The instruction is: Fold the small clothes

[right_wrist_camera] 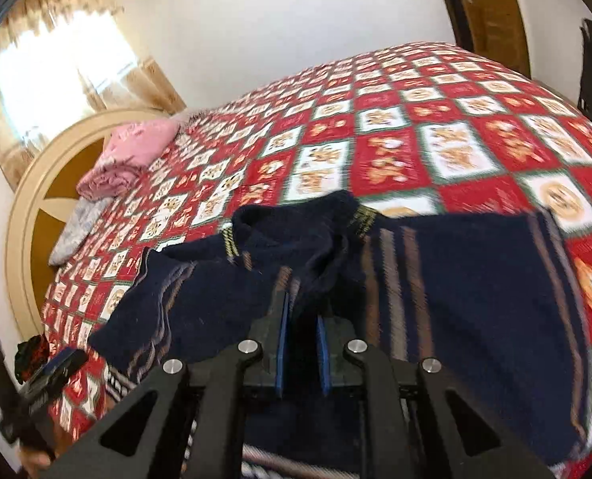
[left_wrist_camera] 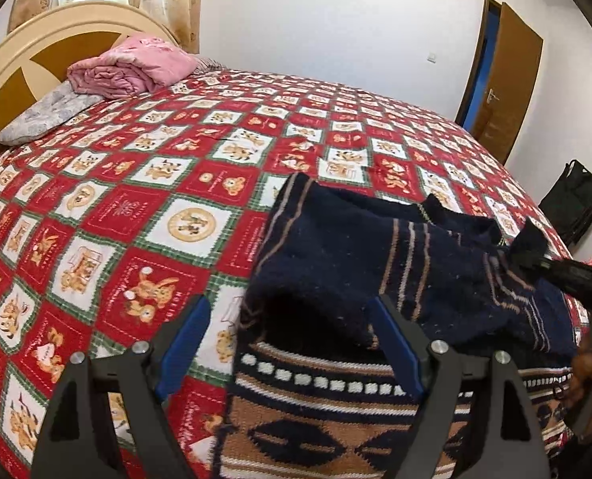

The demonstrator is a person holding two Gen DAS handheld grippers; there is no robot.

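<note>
A navy knitted sweater (left_wrist_camera: 335, 247) with tan stripes and a patterned brown hem lies rumpled on the red checked bedspread (left_wrist_camera: 136, 199). My left gripper (left_wrist_camera: 290, 307) is open and hangs over the sweater's left edge, one blue pad above the bedspread and the other above the knit. At the right of the left wrist view, my right gripper (left_wrist_camera: 515, 253) pinches a raised fold of the sweater. The blurred right wrist view shows the sweater (right_wrist_camera: 475, 279) spread ahead. There the right gripper (right_wrist_camera: 301, 311) has its blue pads close together with dark fabric between them. The left gripper (right_wrist_camera: 44, 379) appears at the lower left.
A folded pink quilt (left_wrist_camera: 136, 68) and a grey pillow (left_wrist_camera: 48, 115) lie by the cream headboard (left_wrist_camera: 36, 52). A brown door (left_wrist_camera: 507, 80) stands ajar beyond the bed's far right corner, with a black bag (left_wrist_camera: 575, 199) on the floor near it.
</note>
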